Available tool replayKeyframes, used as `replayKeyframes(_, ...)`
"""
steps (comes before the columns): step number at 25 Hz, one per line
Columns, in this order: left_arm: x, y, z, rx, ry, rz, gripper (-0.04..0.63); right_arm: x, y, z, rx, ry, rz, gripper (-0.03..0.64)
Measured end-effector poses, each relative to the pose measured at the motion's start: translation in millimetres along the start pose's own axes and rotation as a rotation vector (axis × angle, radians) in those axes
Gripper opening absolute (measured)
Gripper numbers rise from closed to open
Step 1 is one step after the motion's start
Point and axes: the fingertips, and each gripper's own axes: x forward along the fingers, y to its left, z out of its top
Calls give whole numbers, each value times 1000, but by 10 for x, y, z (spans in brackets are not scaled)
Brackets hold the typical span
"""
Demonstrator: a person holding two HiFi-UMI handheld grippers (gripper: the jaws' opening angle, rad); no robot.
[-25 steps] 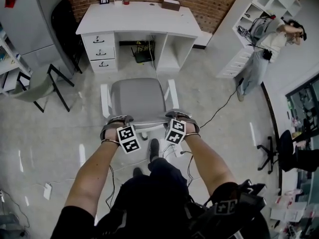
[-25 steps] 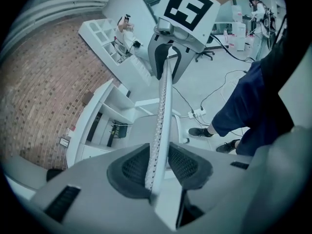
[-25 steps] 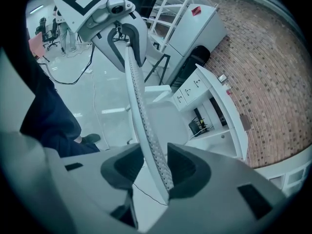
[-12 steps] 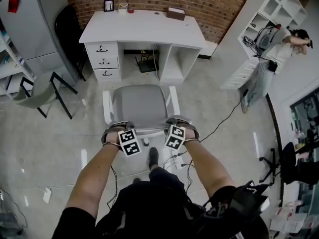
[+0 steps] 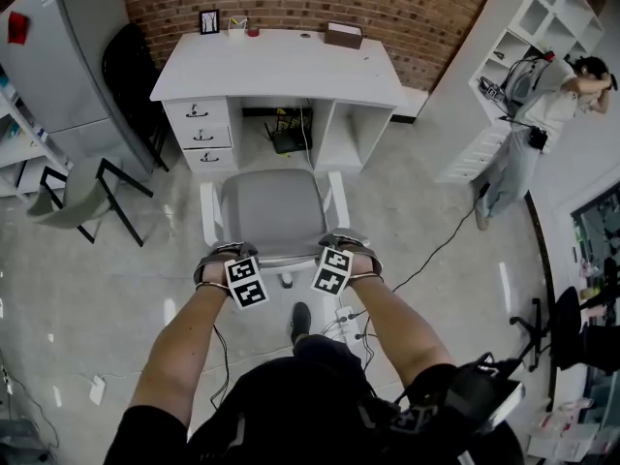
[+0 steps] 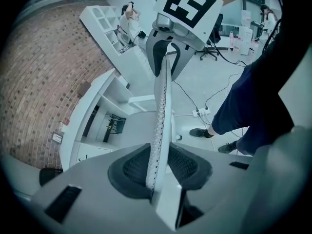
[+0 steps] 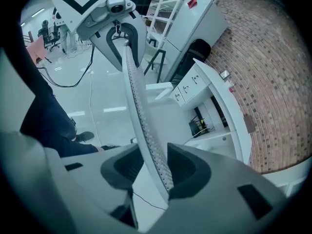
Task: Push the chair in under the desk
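Observation:
A chair with a grey seat (image 5: 274, 211) and white armrests stands just in front of the white desk (image 5: 276, 66), facing its knee opening. In the head view my left gripper (image 5: 227, 257) and right gripper (image 5: 339, 250) sit on the top edge of the chair's backrest, one at each end. The left gripper view has the thin perforated backrest edge (image 6: 159, 116) running between the jaws of the left gripper (image 6: 155, 172), pads against it. That backrest edge (image 7: 140, 113) is likewise clamped by the right gripper (image 7: 155, 172) in its own view.
The desk has drawers (image 5: 201, 134) on its left and a black device (image 5: 286, 139) under the opening. A power strip with cables (image 5: 346, 315) lies by my feet. A folding chair (image 5: 77, 197) stands left, white shelves (image 5: 523, 27) and a person (image 5: 538, 114) right.
The chair has rolled forward with both grippers on its back; the gap between the seat's front and the desk has closed. I have stepped forward after it.

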Motion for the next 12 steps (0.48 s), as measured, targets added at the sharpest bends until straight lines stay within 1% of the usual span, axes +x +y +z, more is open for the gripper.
replayKeyframes(4,93,193,18,-16,20,-22,115,84,-178,15,0,-2,2,155)
replayKeyframes(9,213,439,-5,-28,34,-1,120,209,-387,76,-8,-6,5,152)
replayKeyframes(12,274,577,8,-45,58,-6,126,252,-515,90,-14,-11,9,150)
